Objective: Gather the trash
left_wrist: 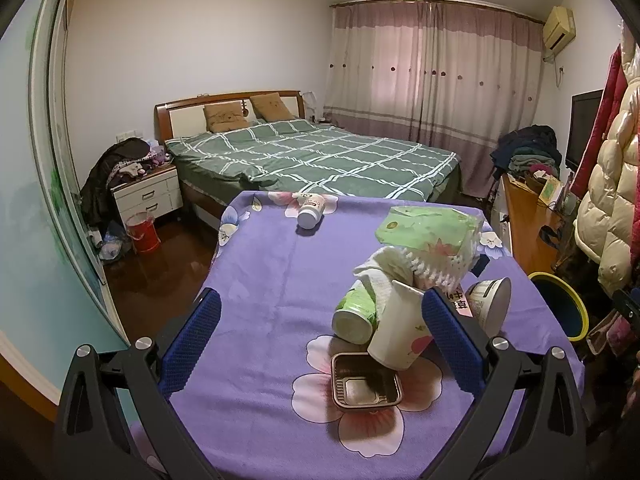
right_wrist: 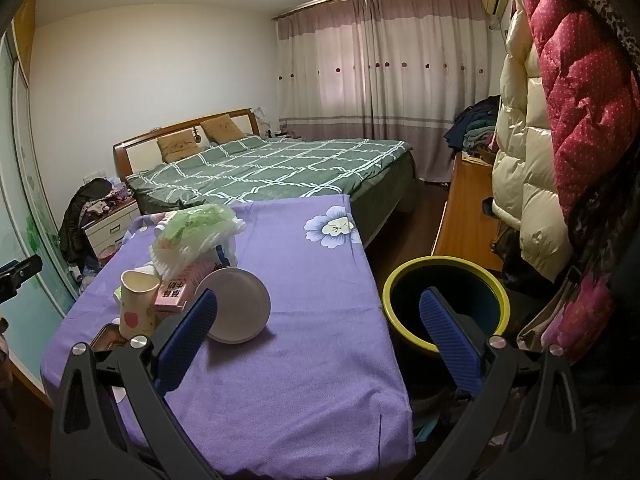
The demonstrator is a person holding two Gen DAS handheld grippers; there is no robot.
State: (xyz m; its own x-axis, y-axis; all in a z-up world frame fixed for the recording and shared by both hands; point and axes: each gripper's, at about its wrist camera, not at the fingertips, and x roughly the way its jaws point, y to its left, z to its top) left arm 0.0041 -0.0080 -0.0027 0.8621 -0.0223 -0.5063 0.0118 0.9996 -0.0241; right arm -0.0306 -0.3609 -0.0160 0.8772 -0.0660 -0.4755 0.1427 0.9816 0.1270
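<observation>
Take the paper cup as your landmark: it leans tilted in the heap of trash on the purple-clothed table, mouth up and away from you, its long axis slanting from lower right to upper left in the left wrist view. Your left tool is spread wide and pinching nothing, and the cup sits just inside its right-hand finger, so the cup lies ahead and slightly right of that tool's centre. Touching the cup on its left is a green-and-white cup lying on its side; just in front of the cup sits a small foil tray; behind it a crumpled tissue and a green tissue pack are piled; to its right a white tub lies tipped over. Well beyond the cup, near the table's far edge, a small white bottle lies on its side. Your right tool is also spread wide and empty; its left finger overlaps the tub in its own view, and the yellow-rimmed bin stands on the floor off the table's right edge. I'd judge the left tool nearer the cup and the right nearer the tub and bin.
</observation>
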